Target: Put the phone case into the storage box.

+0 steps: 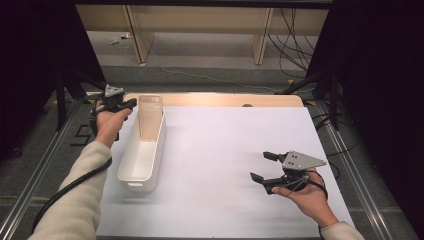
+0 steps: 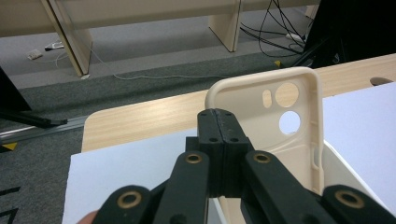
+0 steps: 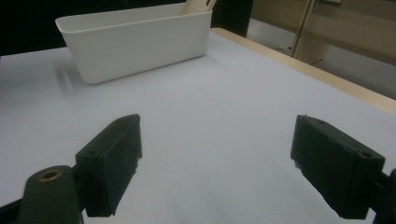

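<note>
Standing upright in the far end of the white bin (image 1: 141,160), near the far left corner of the bench (image 1: 225,150): a translucent beige phone case (image 1: 150,117), camera cut-outs at its top, open side seen in the left gripper view (image 2: 280,116). Leaning against the bin's far wall, lower part hidden inside.

Held beside the bin's far end, at the left edge of the bench: left gripper (image 1: 120,104), in the left hand (image 1: 107,122). Jaws pressed flat together pad to pad in the left gripper view (image 2: 224,128), nothing between them. Tips just in front of the case in that view, at its left rim; touching or narrowly apart cannot be told.

Hovering near the near right corner of the bench, well apart from bin and case: right gripper (image 1: 264,166), cradled in the right hand (image 1: 305,195), grey three-cornered plate on top. Jaws spread wide, empty, only the white bench surface between them in the right gripper view (image 3: 215,163). Pointing across the bench toward the bin (image 3: 135,42), a beige corner of the case (image 3: 198,7) showing above its rim.

Lying past the far edge, on the grey floor: loose cables (image 1: 295,45) beside pale wooden furniture legs (image 1: 137,35).
</note>
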Available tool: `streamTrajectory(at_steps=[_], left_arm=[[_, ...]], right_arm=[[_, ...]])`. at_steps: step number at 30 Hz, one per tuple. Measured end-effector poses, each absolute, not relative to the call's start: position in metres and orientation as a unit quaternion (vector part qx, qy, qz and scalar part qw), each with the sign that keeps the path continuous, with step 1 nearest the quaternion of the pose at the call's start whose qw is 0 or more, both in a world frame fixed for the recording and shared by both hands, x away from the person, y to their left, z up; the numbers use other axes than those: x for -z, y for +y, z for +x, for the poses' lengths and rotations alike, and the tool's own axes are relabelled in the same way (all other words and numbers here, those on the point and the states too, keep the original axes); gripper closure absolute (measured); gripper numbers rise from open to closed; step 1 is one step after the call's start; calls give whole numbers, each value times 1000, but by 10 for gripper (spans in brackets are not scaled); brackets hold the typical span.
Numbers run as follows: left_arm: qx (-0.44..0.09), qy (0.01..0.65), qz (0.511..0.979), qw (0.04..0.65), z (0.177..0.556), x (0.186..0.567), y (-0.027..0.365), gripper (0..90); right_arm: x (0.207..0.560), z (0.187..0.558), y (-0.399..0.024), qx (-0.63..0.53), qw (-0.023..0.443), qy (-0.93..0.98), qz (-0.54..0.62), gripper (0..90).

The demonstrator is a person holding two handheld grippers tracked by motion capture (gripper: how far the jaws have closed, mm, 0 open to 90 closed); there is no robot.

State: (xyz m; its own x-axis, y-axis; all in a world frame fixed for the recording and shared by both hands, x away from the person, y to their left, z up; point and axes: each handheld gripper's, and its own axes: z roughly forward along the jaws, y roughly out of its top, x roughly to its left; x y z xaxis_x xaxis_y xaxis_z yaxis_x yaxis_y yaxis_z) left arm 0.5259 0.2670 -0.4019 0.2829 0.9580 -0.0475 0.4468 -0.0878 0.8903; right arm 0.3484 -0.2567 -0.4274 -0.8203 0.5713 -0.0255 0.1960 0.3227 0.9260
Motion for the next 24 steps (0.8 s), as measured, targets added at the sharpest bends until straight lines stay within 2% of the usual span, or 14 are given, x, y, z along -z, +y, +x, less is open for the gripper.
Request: streamTrajectory(at_steps=[6,15,19,24], left_arm=[[-295,515,677,435,524,401,266,881],[-293,494,683,451,512,394,265,781],[-281,495,688,450,507,391,263,613],[-289,501,678,454,502,387,262,456]], right_arm=[[427,348,-257,-530,177,793,243,177],[427,348,-257,-530,178,793,243,177],[427,348,-256,-530,178,793,243,177],[427,348,-257,-530,180,793,243,177]])
